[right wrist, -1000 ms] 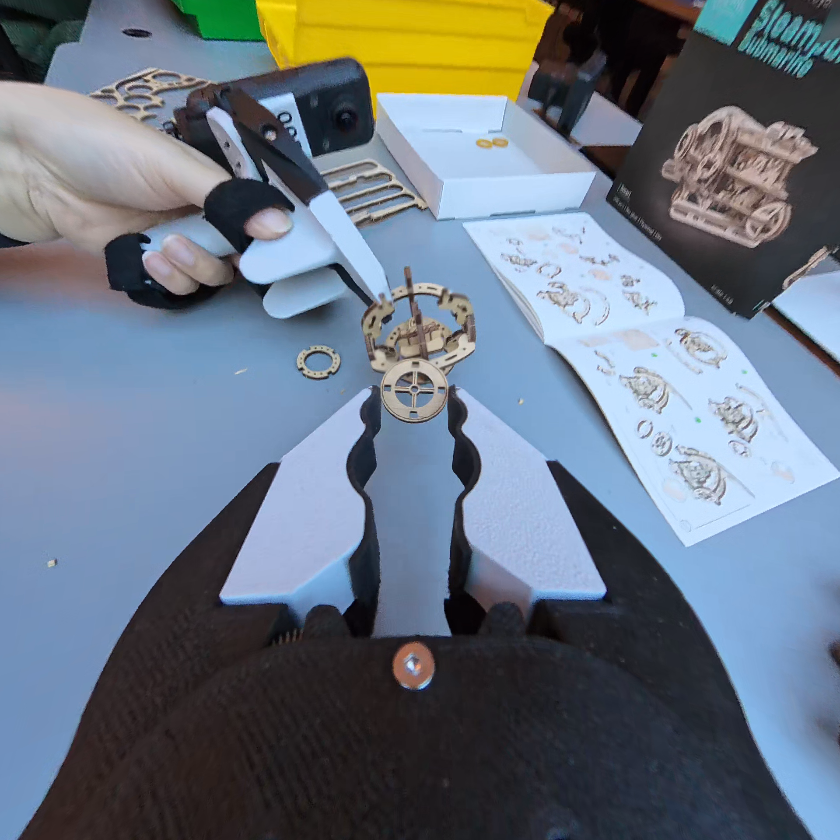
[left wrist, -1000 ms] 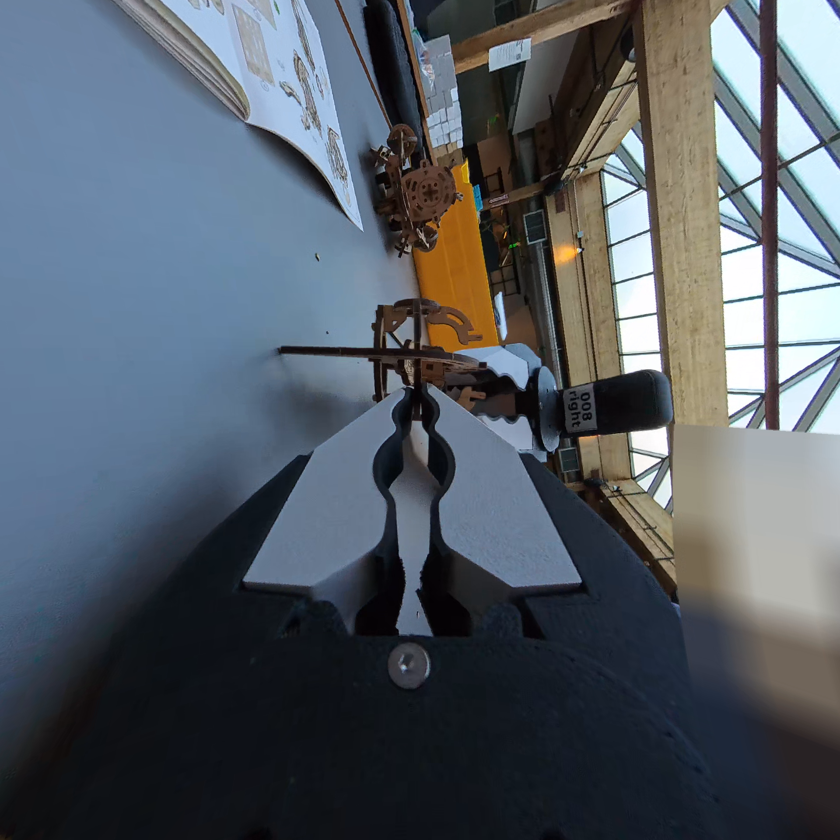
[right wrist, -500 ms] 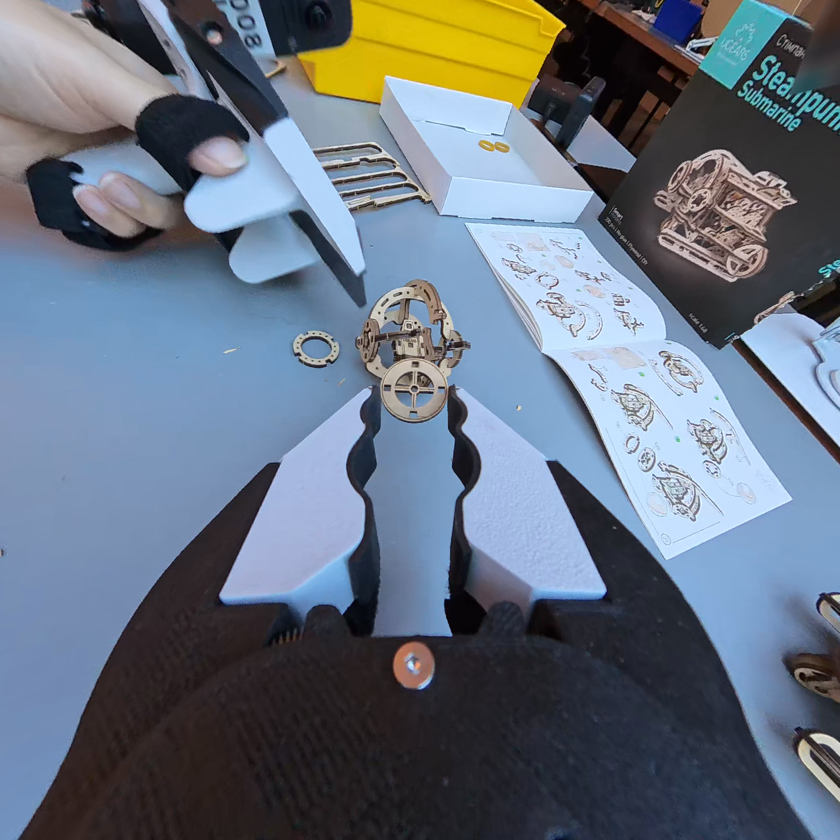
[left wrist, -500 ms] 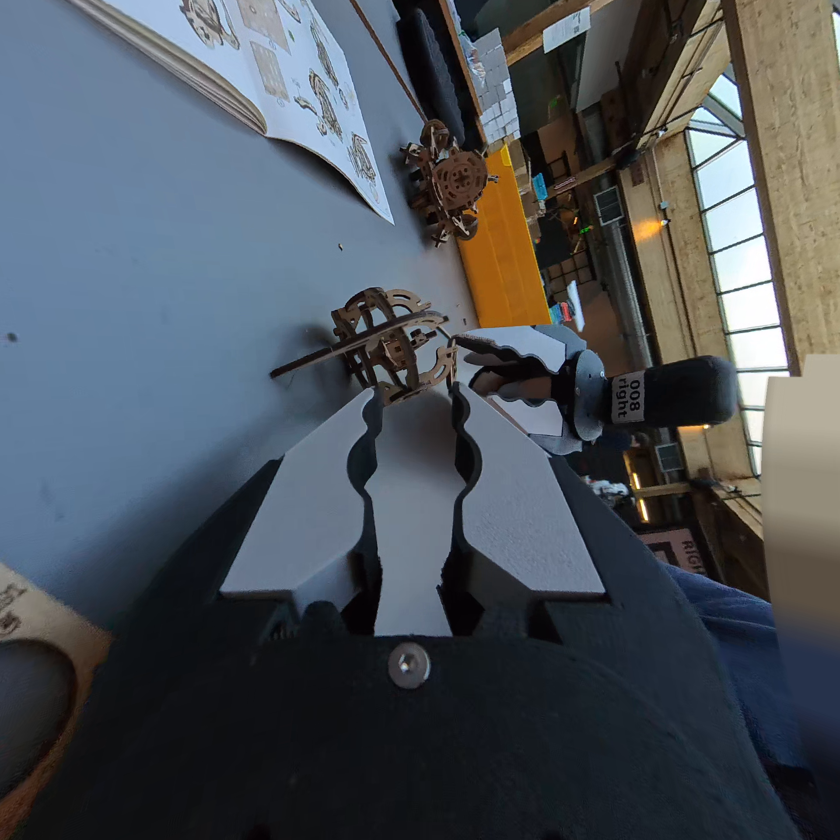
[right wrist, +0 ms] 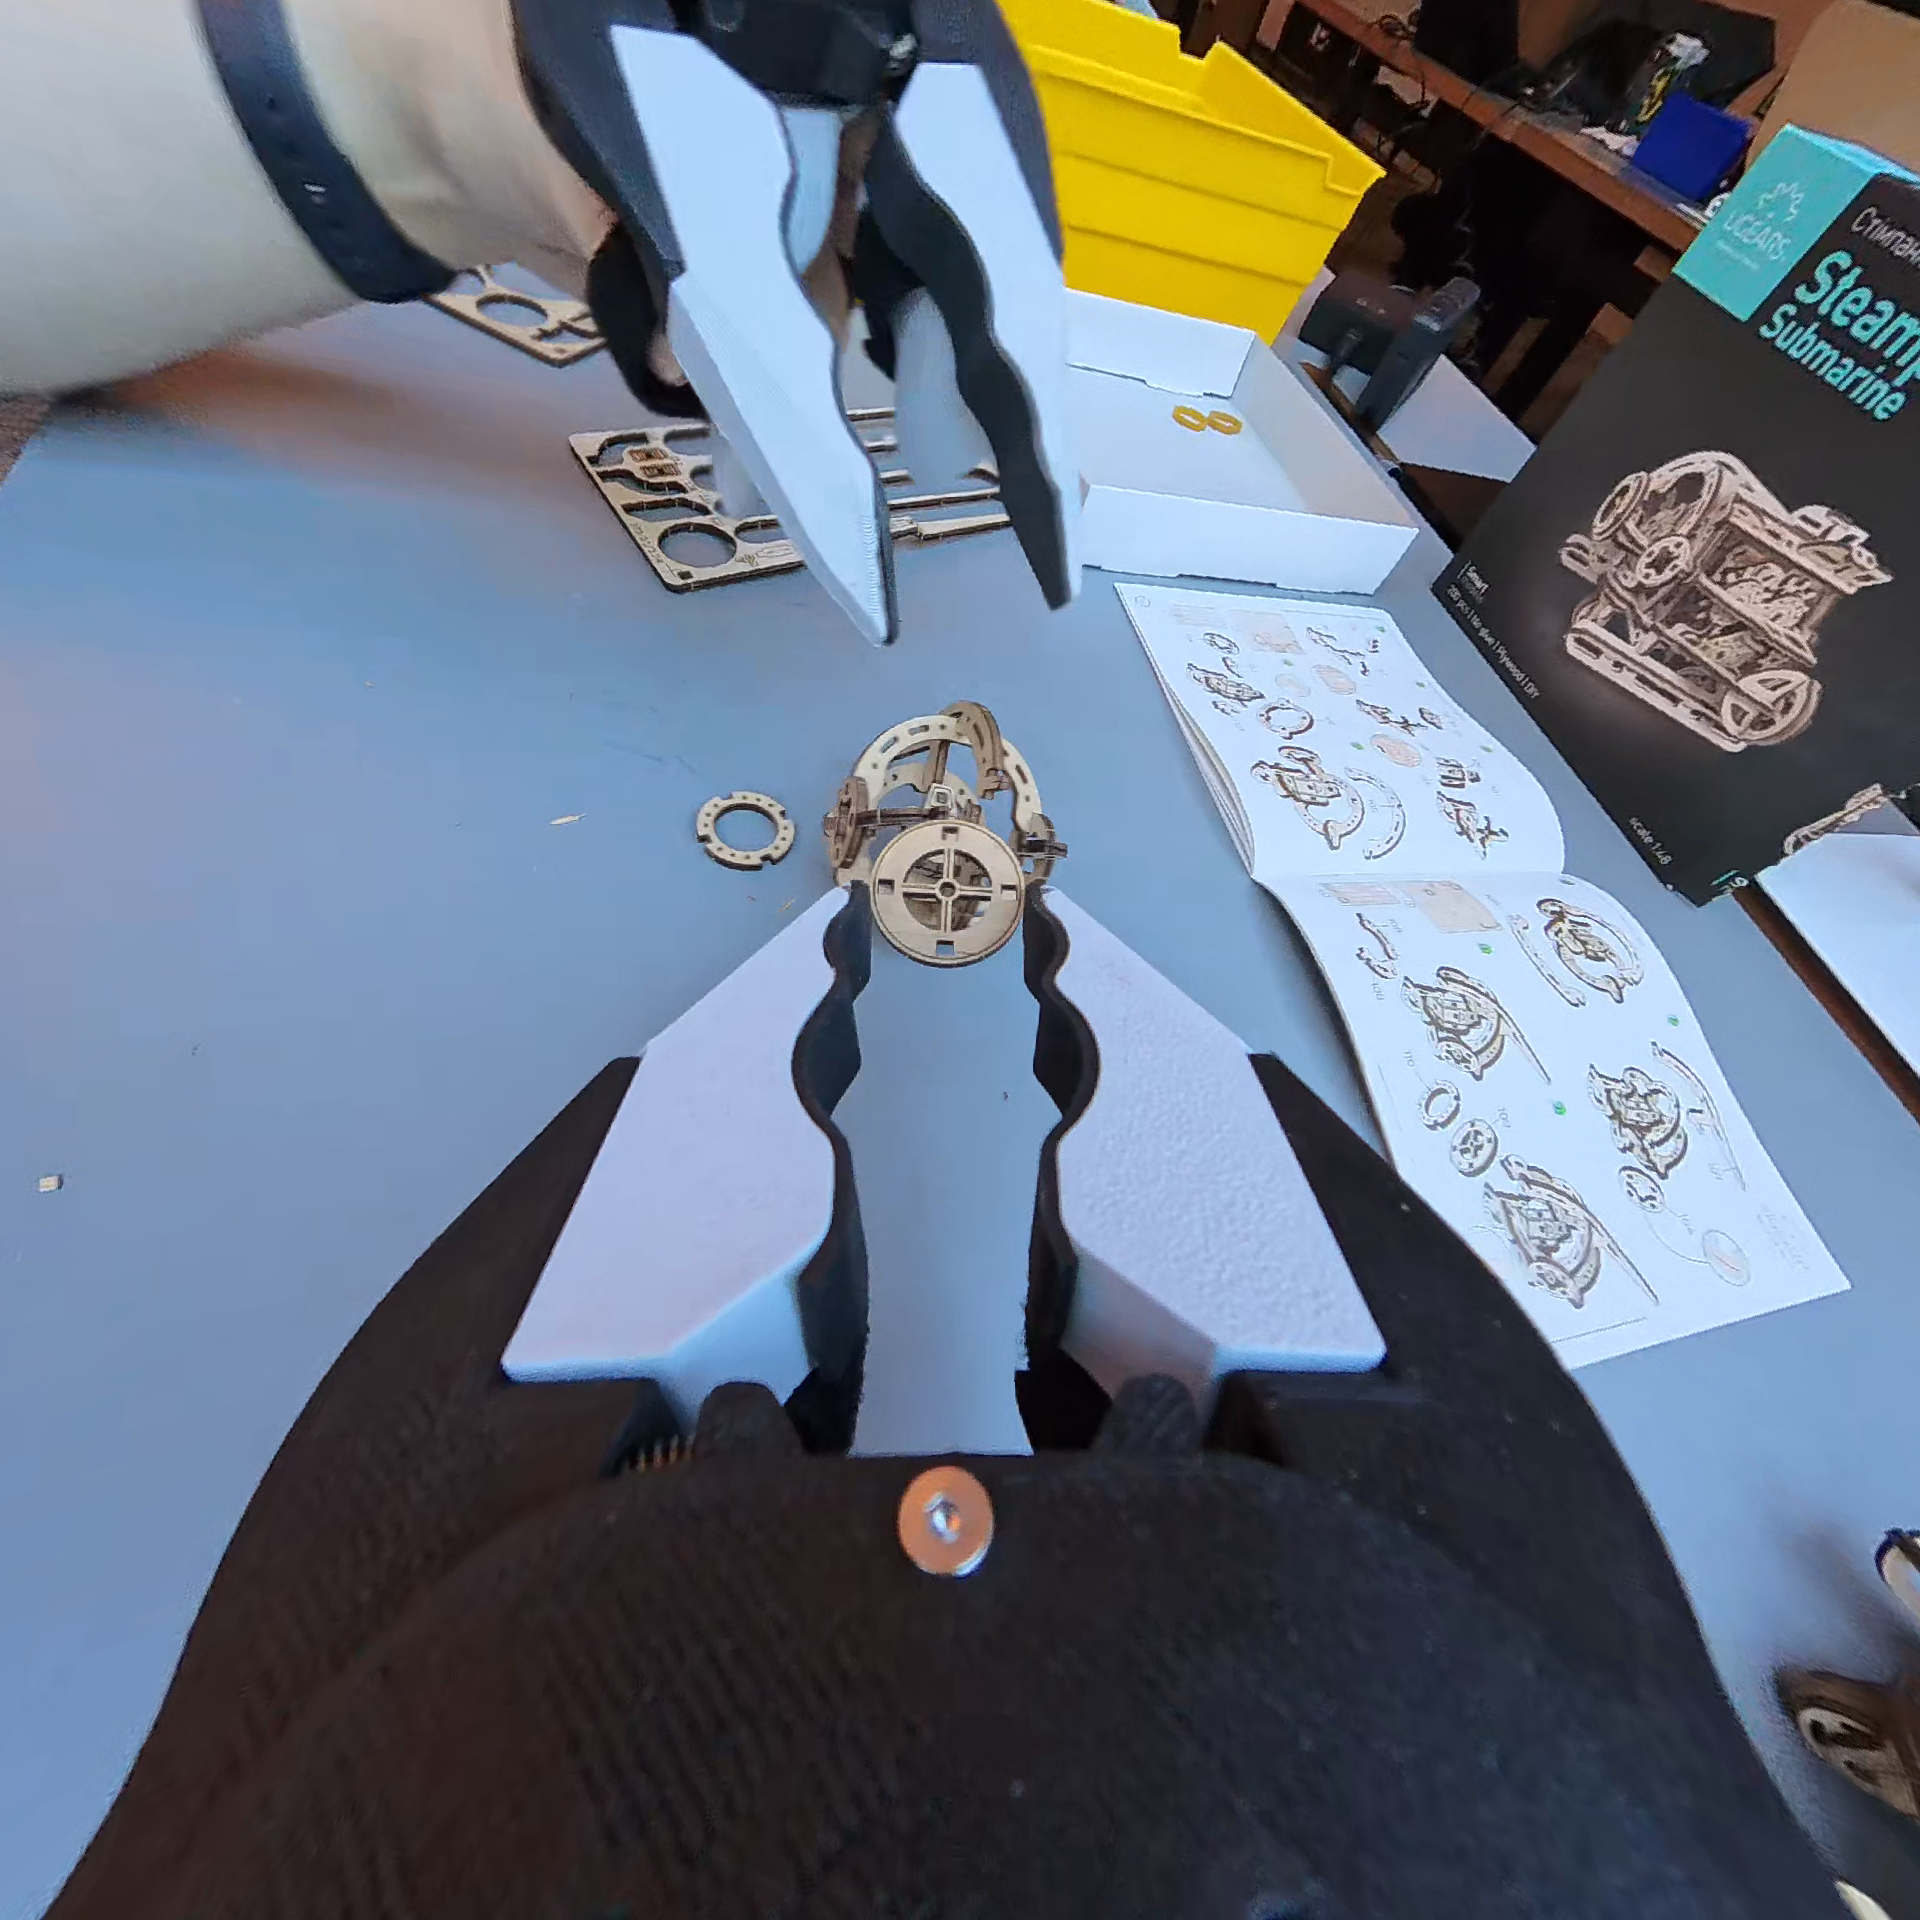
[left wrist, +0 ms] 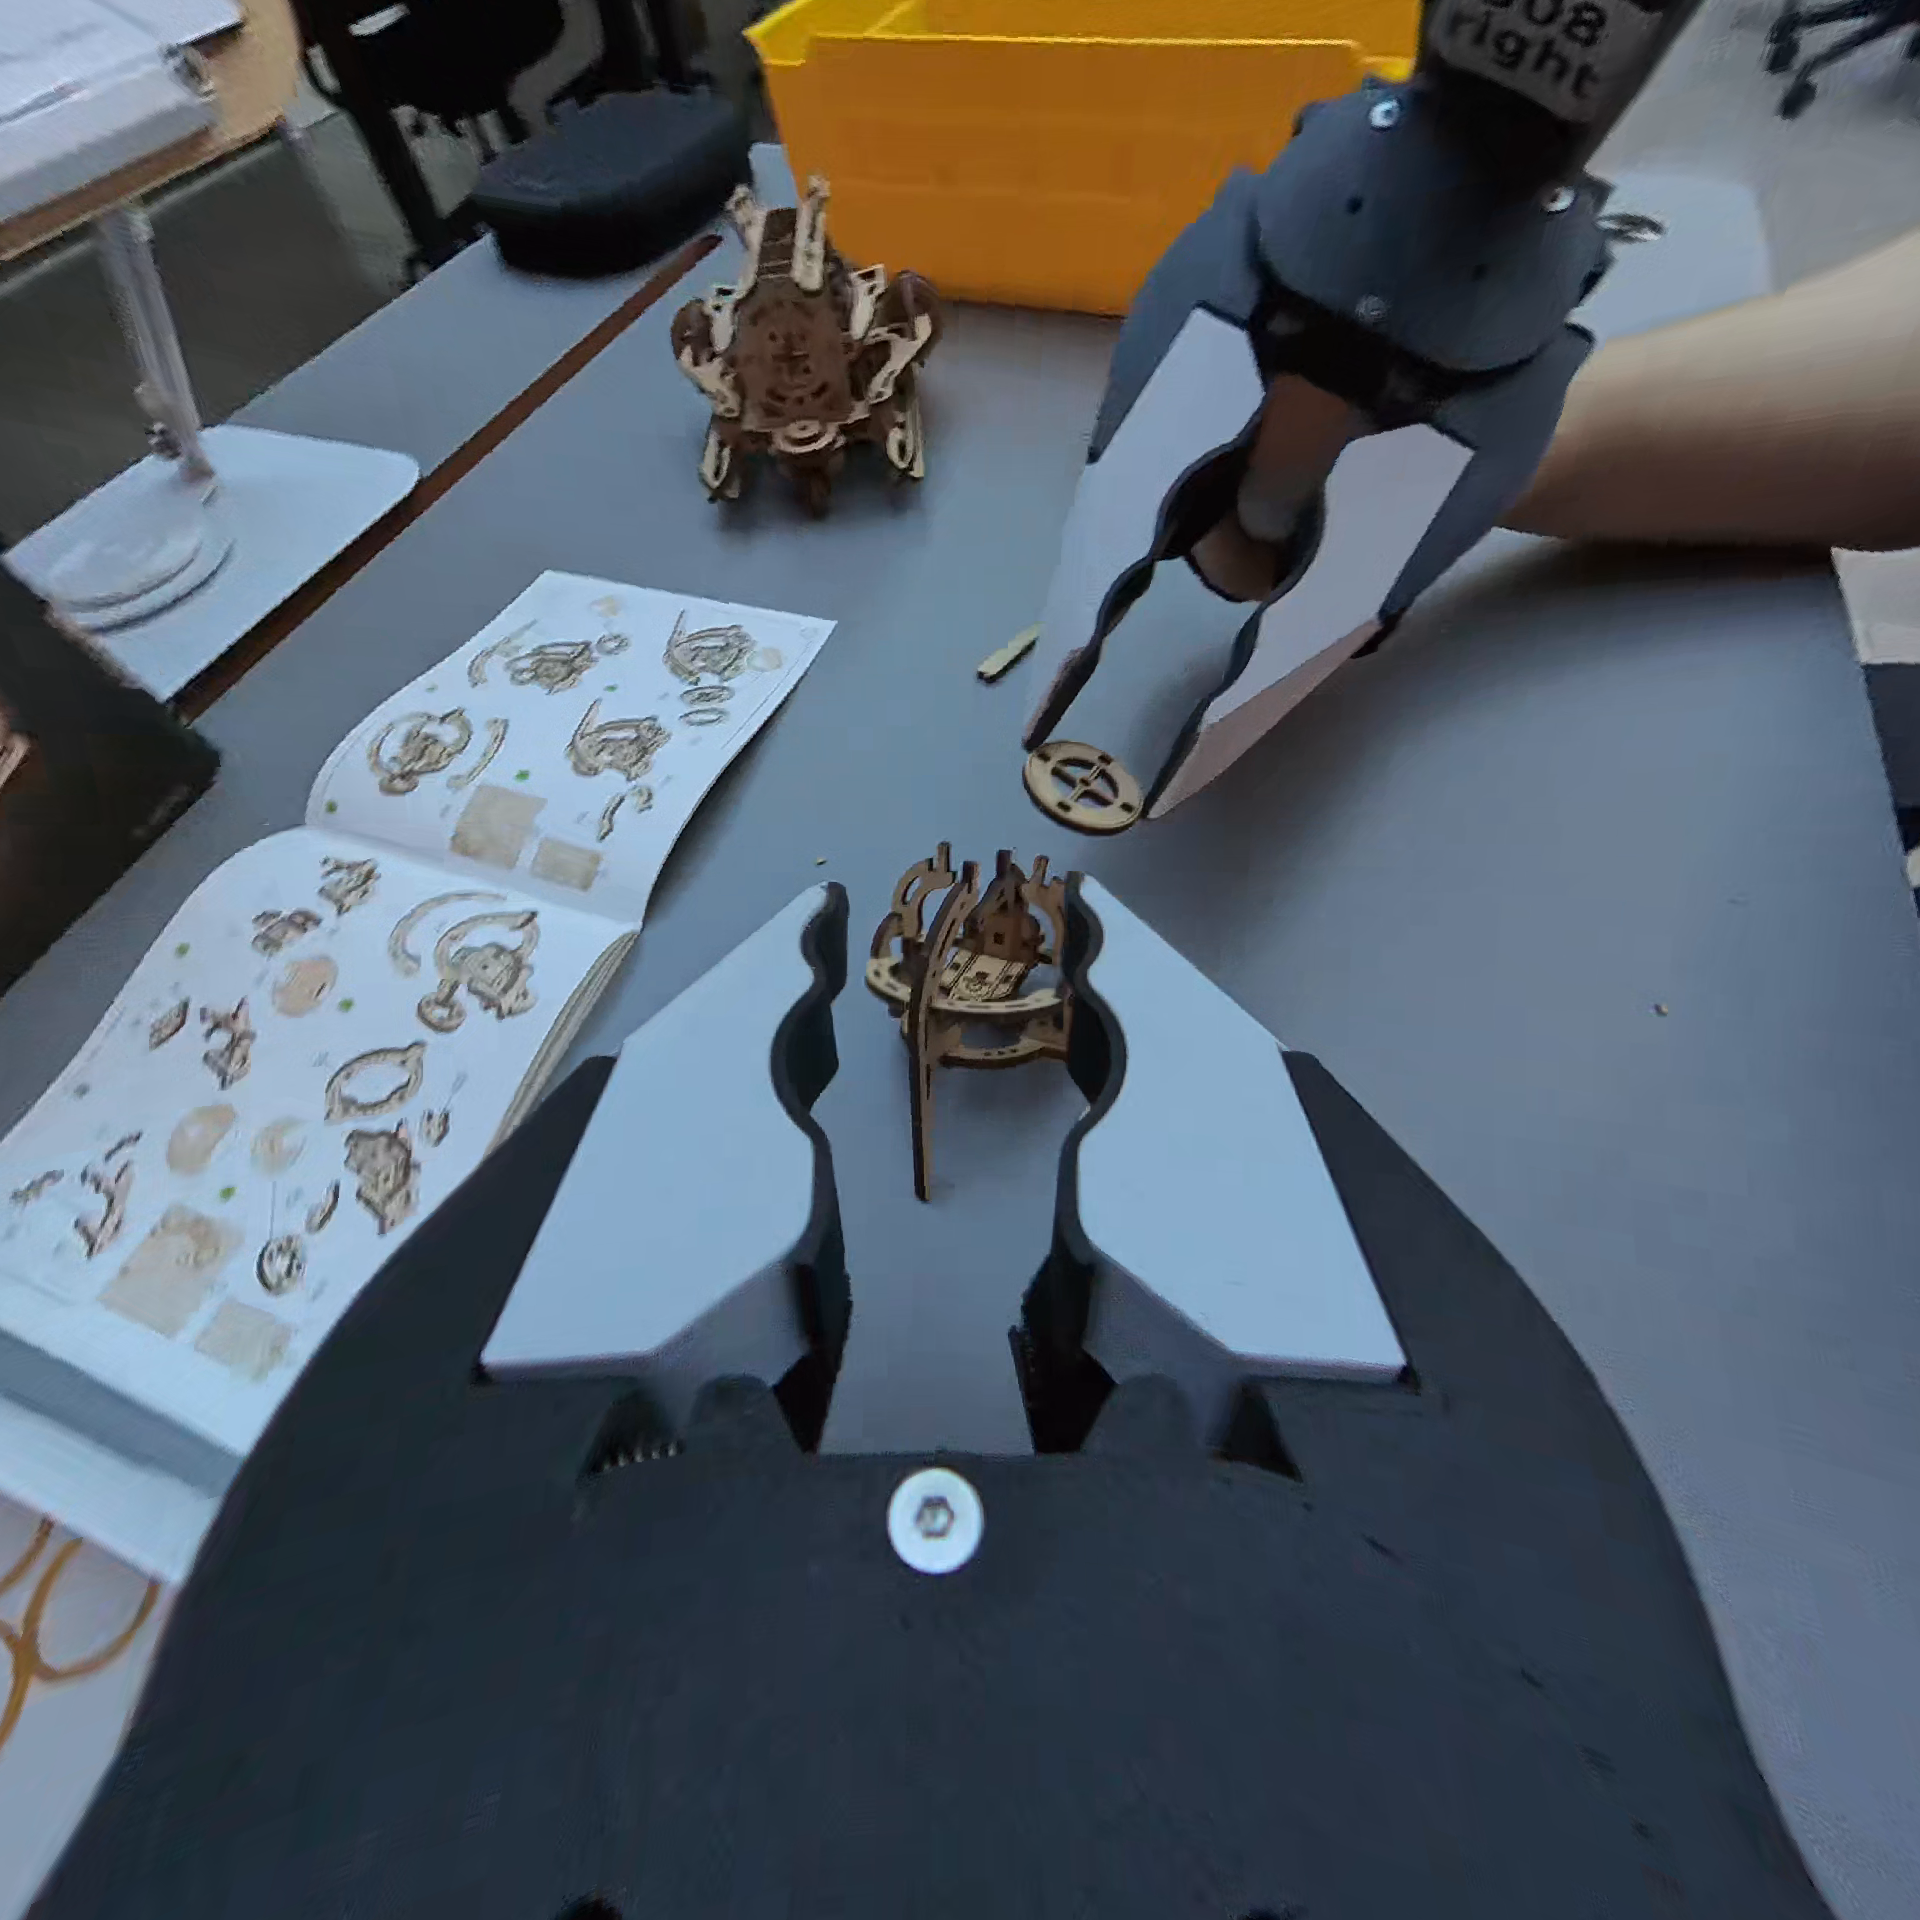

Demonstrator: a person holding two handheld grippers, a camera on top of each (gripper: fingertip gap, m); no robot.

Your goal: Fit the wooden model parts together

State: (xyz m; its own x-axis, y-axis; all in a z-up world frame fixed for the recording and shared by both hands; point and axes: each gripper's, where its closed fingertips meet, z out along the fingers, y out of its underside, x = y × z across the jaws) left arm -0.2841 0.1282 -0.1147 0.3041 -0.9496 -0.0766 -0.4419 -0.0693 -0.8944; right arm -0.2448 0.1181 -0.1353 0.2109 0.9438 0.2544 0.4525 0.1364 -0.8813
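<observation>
Pinching wheel disc: right tool | left tool released, hovering above sub-assembly | booklet beside

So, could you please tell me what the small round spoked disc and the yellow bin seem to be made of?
The small round spoked disc looks like thin laser-cut plywood: pale matte face, darker edges. The yellow bin looks like moulded plastic: uniform colour, smooth, slightly glossy walls.
</observation>
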